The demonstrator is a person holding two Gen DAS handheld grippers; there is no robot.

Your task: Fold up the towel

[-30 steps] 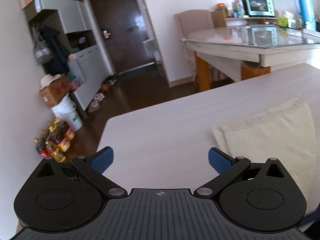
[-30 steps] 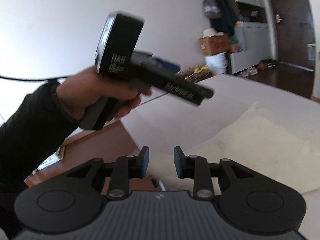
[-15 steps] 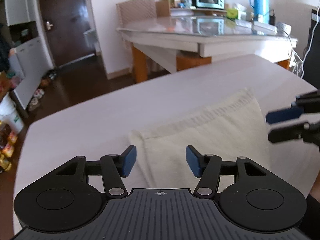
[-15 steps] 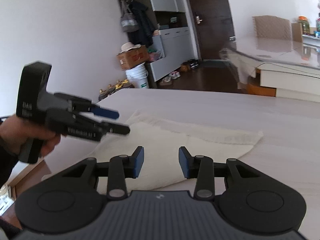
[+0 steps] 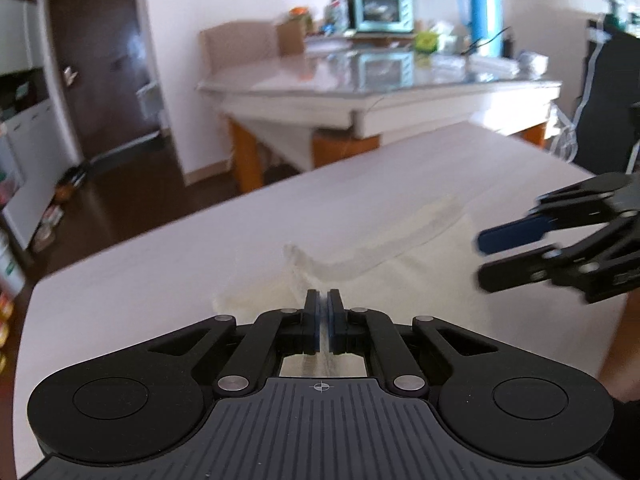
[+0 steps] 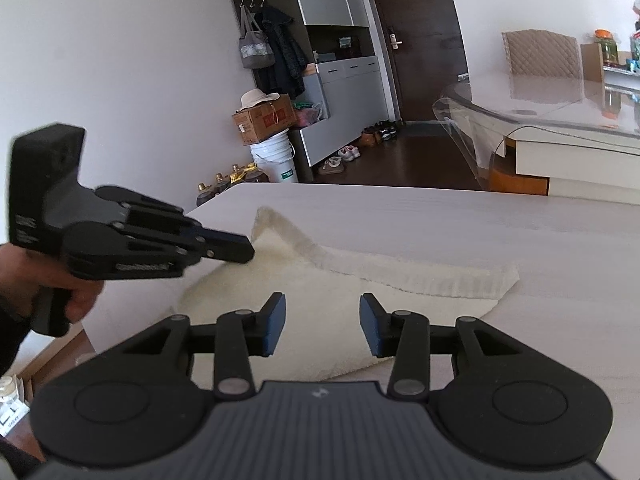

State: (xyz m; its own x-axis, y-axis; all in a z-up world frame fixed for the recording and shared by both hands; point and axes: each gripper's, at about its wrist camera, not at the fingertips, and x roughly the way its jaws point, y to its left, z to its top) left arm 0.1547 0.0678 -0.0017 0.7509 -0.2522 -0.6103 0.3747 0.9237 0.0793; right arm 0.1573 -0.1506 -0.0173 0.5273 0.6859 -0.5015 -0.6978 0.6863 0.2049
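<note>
A cream towel (image 6: 352, 280) lies on the pale wooden table (image 6: 480, 224). My left gripper (image 5: 323, 304) is shut on the towel's near left corner and lifts it a little, so the edge (image 5: 360, 256) rises in a ridge. In the right wrist view the left gripper (image 6: 240, 250) pinches that raised corner. My right gripper (image 6: 322, 324) is open just above the towel's near edge, touching nothing. It shows at the right of the left wrist view (image 5: 492, 256), jaws apart over the towel's right side.
A glass-topped dining table (image 5: 380, 80) with a toaster oven (image 5: 380, 10) and a blue flask (image 5: 480, 12) stands beyond the table. A cabinet (image 6: 340, 92), a box on a white bucket (image 6: 276, 152) and bottles (image 6: 232, 180) line the far wall. The table's left edge (image 5: 36, 292) is near.
My left gripper has closed on the towel's corner and raised it. My right gripper has opened wider and sits lower over the towel's near edge.
</note>
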